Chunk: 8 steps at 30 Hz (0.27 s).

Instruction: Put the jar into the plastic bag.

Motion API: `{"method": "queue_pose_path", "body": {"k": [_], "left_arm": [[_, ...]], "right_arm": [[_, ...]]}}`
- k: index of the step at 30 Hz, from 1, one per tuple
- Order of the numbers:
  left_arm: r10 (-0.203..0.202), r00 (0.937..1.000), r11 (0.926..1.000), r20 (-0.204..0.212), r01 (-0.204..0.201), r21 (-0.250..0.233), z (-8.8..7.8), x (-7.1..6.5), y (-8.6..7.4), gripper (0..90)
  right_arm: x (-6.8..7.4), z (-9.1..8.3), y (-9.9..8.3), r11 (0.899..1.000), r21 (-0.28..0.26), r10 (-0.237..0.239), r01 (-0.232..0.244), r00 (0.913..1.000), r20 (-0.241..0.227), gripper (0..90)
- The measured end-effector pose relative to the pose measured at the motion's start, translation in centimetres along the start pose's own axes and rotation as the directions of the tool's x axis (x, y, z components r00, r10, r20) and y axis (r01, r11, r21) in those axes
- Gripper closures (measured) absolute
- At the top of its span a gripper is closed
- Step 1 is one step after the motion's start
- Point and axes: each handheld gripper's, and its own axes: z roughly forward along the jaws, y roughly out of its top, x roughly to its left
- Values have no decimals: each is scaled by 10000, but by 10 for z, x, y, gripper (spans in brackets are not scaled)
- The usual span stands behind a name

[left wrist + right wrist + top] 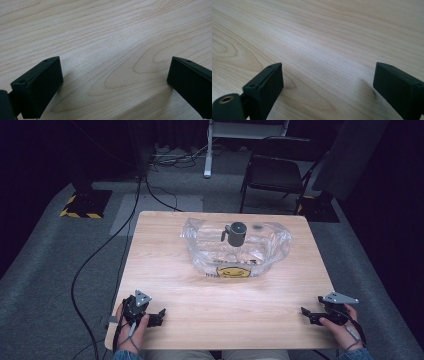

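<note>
We see both grippers parked at the near edge of the wooden table (165, 245), well apart from the work: the left gripper (159, 316) at the near left corner and the right gripper (306, 312) at the near right corner, each with its jaws spread apart and nothing between them, bare wood grain lying between the black jaws in both gripper views. The things nearest to hand sit at the far middle of the table: a clear plastic bag (235, 251) with a yellow smiling face printed on its near side, its mouth gaping upward, and a small grey cup (236, 233) with a side handle standing upright inside it. We judge the step in hand to be the first reach toward the bag. To do it well, we would bring one gripper forward to pinch the rim of the bag and steady the loose film, then lower the other gripper straight through the mouth, jaws kept wide until they straddle the cup's wall or handle. The film is slack and glossy, so we would close on a doubled fold rather than a single layer.
</note>
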Motion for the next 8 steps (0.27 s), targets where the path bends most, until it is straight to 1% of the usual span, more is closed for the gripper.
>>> {"method": "queue_pose_path", "body": {"k": [1,8], "left_arm": [[-11,10000,10000,-2,11,1,0,0,0,1],[-16,10000,10000,-9,16,-4,0,0,0,1]], "right_arm": [[0,1,-1,9999,-30,132,-132,9999,-43,69],[1,0,-2,10000,-13,76,-76,9999,-78,55]]}}
